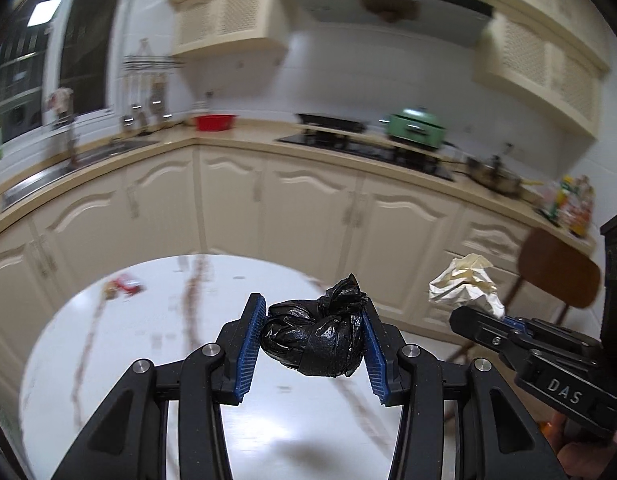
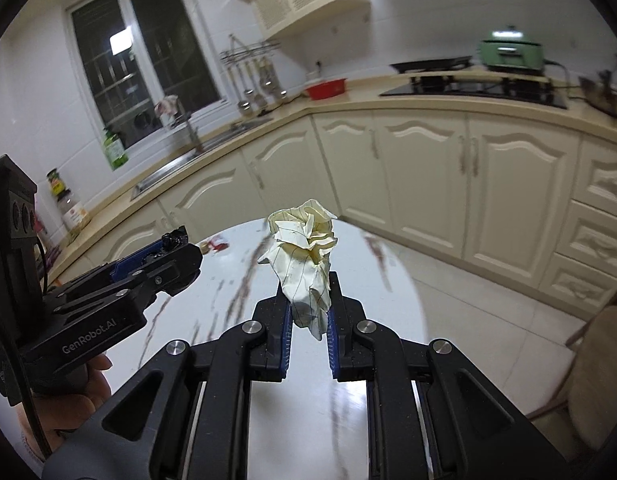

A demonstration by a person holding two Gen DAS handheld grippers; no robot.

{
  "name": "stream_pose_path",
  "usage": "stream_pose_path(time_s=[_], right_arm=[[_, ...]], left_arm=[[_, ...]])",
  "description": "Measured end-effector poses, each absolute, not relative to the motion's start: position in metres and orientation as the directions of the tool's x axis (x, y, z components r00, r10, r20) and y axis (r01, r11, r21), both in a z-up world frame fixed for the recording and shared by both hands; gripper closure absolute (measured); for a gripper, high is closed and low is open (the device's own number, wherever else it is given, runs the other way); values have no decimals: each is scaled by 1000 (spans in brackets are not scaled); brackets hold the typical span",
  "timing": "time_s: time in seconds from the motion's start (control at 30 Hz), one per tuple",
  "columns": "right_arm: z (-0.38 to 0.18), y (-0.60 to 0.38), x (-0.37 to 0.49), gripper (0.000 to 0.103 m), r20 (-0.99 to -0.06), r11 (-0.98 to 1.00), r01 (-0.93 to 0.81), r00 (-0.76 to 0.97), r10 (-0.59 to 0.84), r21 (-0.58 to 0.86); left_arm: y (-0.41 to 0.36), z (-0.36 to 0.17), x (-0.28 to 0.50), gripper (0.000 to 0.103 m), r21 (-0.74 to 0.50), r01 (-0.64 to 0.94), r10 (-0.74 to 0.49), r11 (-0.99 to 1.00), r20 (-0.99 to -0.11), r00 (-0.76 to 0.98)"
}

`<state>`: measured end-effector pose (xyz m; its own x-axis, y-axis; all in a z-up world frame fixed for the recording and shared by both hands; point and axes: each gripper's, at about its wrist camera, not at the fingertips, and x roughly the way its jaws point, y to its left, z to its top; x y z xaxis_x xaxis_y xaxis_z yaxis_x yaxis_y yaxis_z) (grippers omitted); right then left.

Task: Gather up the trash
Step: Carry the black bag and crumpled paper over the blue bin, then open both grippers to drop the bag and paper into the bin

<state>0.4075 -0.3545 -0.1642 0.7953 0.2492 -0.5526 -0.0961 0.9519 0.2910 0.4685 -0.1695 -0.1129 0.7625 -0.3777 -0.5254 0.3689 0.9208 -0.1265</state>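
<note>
Two claws, both loaded: my left claw (image 1: 314, 344) pinches a black bag (image 1: 316, 336), my right claw (image 2: 308, 320) grips crumpled paper (image 2: 304, 256); red scrap (image 1: 126, 285) on the surface (image 1: 148, 340) at ten o'clock.

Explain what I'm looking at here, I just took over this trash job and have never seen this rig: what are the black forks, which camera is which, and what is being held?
There is no robot arm: a person holds a two-finger gripper in each hand, each with a fisheye camera looking along its fingers. In the left wrist view, the left gripper is shut on a crumpled black plastic bag, lifted above the round white table. In the right wrist view, the right gripper is shut on a ball of crumpled paper, also off the table. Each camera catches the other gripper at its edge. On the table's far side lies one small red and white scrap, too blurred to identify. Behind is a kitchen counter.
</note>
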Motion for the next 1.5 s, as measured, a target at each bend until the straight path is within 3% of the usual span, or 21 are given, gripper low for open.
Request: stream_pose_path(time_s=[0.23,0.47,0.93,1.27,1.33,1.37,1.47,1.5], right_arm=[[-182,-435,366,89,-599,951,103,795,99,293],[-217,-506,340,89,-668,915,272,744,-5,296],[-351,-589,337,89,-823,816,464,568,24,344],[-388,-610,330,84,-853,774,524,521,40,356],[-391,-612,330,82,-854,764,536,518,39,359],[-392,-613,330,76,-856,761,540,516,38,359],[-394,-617,327,61,-860,749,559,510,28,356],[-395,-618,326,51,-863,744,569,504,21,351]], left_arm=[[-251,-138,445,61,-152,528,-510,836,-571,643],[-312,-173,439,61,-156,617,-554,771,-642,530],[-424,-269,466,61,-116,704,-440,701,-847,299],[-497,-295,519,54,-91,710,-338,698,-917,214],[-506,-295,526,45,-82,716,-327,694,-921,212],[-510,-296,525,38,-68,719,-318,692,-923,218],[-517,-297,532,31,-43,710,-298,703,-924,239],[-515,-297,532,27,-38,705,-292,708,-924,245]])
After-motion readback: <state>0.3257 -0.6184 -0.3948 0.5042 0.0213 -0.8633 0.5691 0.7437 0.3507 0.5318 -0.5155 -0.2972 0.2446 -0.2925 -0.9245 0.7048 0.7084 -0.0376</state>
